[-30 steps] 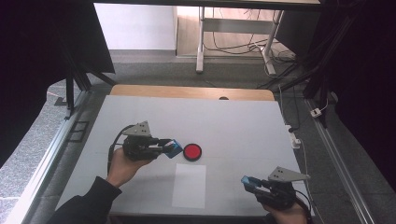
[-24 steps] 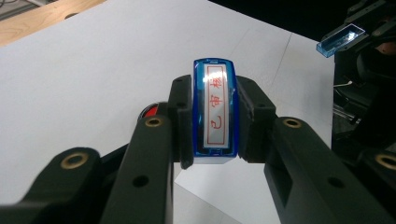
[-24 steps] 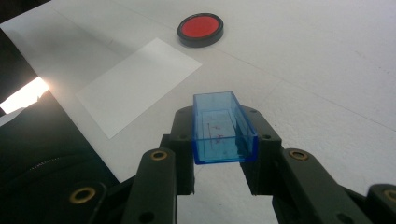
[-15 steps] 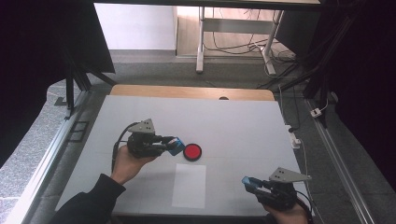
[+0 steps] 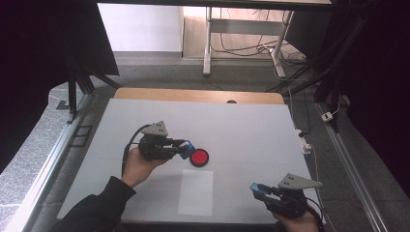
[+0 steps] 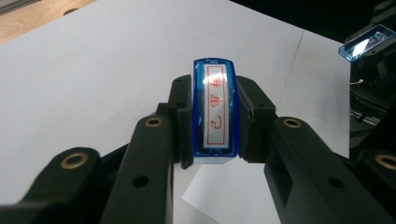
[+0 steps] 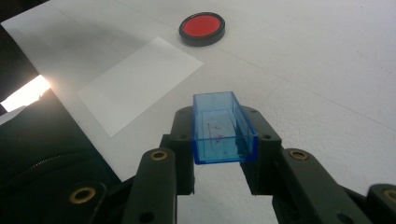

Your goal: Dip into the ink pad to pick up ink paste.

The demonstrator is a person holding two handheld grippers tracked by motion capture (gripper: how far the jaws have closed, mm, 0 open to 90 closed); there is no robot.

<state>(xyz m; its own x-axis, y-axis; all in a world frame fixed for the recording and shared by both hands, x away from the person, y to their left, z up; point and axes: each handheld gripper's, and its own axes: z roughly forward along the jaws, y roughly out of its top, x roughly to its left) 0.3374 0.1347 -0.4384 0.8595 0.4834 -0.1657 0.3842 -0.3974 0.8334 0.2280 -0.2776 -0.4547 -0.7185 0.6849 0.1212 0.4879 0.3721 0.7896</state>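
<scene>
Stamping is the work in hand, and we read the scene from the left side of the table [image 5: 121,121] across to the right. Our left gripper [image 5: 186,149] pinches the blue stamp [image 6: 215,112], its face with red characters turned toward the camera on that gripper, and it hovers just beside the red ink pad [image 5: 199,157]. Nearer us, past the pad, lies the white sheet of paper [image 5: 196,192], flat and bare. At the far right our right gripper [image 5: 257,189] is clamped on the stamp's clear blue cap [image 7: 223,128], held open side up above the table's near edge. We judge that inking comes next: the stamp face must turn down and meet the pad squarely, then press flat on the paper without sliding
</scene>
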